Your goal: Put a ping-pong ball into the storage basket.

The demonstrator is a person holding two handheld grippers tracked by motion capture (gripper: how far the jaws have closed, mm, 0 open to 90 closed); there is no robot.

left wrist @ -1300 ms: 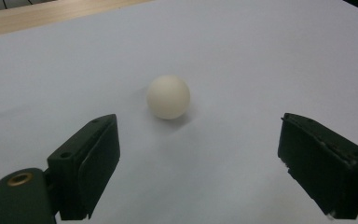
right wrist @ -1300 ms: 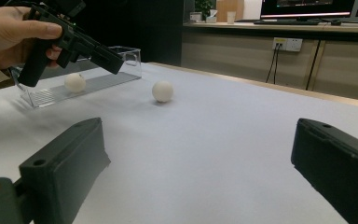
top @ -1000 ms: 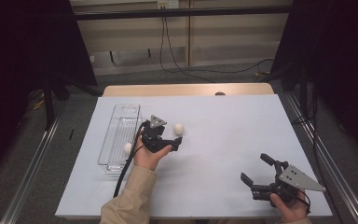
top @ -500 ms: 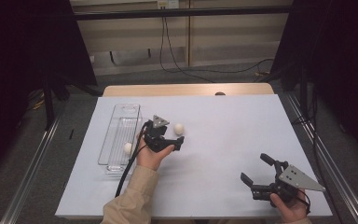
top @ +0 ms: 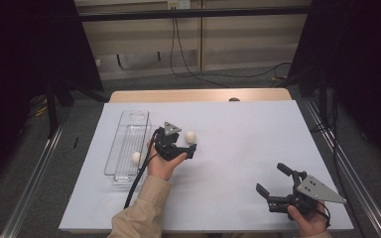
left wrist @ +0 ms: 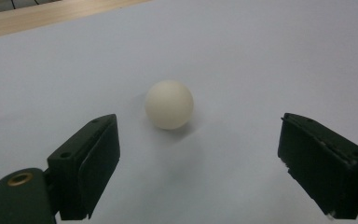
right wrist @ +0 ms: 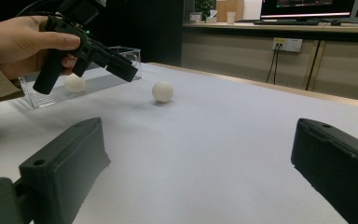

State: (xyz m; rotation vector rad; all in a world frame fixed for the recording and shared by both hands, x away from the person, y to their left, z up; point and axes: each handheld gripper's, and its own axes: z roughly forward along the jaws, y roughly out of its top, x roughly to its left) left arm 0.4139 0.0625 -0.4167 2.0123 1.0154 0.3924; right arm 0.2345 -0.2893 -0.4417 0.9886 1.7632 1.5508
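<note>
White sheeting covers the tabletop, on which a clear tray is set at the left with one white ball inside it. The left hand-held gripper is held just beside a second white ball, which rests on the sheet ahead of its parted jaws, untouched. The right hand-held gripper is held well apart at the near right corner, jaws spread wide with nothing between them.

Two white balls, one clear tray

Matt smooth white ball, clear glossy plastic tray, matt black claw
</note>
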